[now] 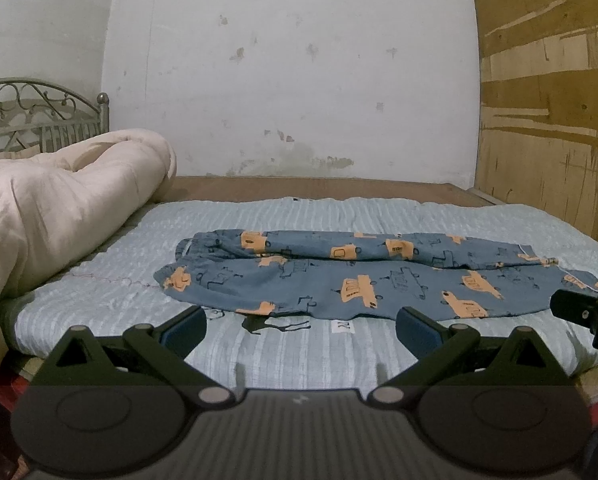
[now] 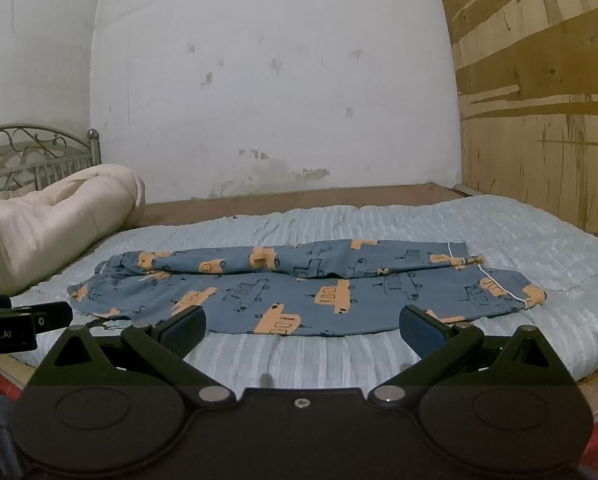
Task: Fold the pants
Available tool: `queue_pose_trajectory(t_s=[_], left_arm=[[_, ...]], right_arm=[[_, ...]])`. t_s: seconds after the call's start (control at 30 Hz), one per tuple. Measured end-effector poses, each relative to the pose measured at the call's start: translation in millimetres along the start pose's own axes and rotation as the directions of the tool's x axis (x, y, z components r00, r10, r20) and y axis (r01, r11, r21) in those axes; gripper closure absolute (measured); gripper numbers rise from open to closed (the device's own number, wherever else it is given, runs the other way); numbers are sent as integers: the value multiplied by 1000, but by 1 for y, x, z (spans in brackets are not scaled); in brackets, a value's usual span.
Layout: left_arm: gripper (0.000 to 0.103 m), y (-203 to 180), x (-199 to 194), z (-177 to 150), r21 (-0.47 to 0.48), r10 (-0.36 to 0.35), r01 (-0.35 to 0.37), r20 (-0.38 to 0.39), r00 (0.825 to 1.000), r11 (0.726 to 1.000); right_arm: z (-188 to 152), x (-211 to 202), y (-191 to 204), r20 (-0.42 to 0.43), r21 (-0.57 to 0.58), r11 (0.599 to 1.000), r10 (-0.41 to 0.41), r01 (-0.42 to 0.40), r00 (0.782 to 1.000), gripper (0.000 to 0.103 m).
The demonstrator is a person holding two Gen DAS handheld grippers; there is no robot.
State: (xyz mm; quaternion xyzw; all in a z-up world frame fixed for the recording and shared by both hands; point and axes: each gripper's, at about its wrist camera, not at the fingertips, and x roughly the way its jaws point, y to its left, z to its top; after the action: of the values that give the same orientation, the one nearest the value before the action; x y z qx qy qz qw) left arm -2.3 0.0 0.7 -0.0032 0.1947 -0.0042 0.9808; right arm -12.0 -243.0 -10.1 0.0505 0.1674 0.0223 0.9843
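**Inspector:** Now, state the condition of each claw.

**Operator:** My left claw [image 1: 301, 326] is spread wide and holds nothing. My right claw [image 2: 303, 326] is likewise spread and empty. Both hang over the near edge of the bed, side by side, short of the cloth. From the left camera the right claw's tip shows at the far right edge; from the right camera the left one shows at the far left.

**Inspector:** And the pants?

**Operator:** The pants [image 1: 363, 276] lie flat on the pale blue bedspread [image 1: 283, 356], lengthwise across my view: waistband to my left, leg cuffs to my right. One leg lies beyond the other, their inner edges touching or slightly overlapping; I cannot tell which. In my judgement they are laid out this way so the far leg can be brought over the near one, and I hold the claws apart so that one may take the waist end and the other the cuff end. No fold of the length has been made yet, as far as the lie of the cloth shows.

**Inspector:** Surroundings?

**Operator:** A bed with a ribbed, slightly rumpled spread, which may drag at the fabric. A rolled cream quilt [image 1: 59, 200] sits at the left, well apart from the pants, with a metal headboard [image 1: 39, 116] behind it. A stained white wall [image 1: 291, 80] stands at the back, and plywood panelling [image 1: 547, 120] on the right.
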Motion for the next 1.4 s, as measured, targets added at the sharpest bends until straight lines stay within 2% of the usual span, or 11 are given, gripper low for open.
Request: queue_pose_trajectory(t_s=[1.1,1.3,1.4], left_arm=[[1,0,6,-6,9,10,-10,-25,1000,1000],[1,1,10,-5,-5,5,-5,-67,998,1000],[1,3,17,-3,-20,-12,9,-140,990,1000]], right_arm=[[-3,1,-4,-15,4,1000,-8,8,1000,1],[-2,2,-3,-32,2,1000,-7,7,999,1],[-1,7,-4,-67,13,1000,3,-2,998,1]])
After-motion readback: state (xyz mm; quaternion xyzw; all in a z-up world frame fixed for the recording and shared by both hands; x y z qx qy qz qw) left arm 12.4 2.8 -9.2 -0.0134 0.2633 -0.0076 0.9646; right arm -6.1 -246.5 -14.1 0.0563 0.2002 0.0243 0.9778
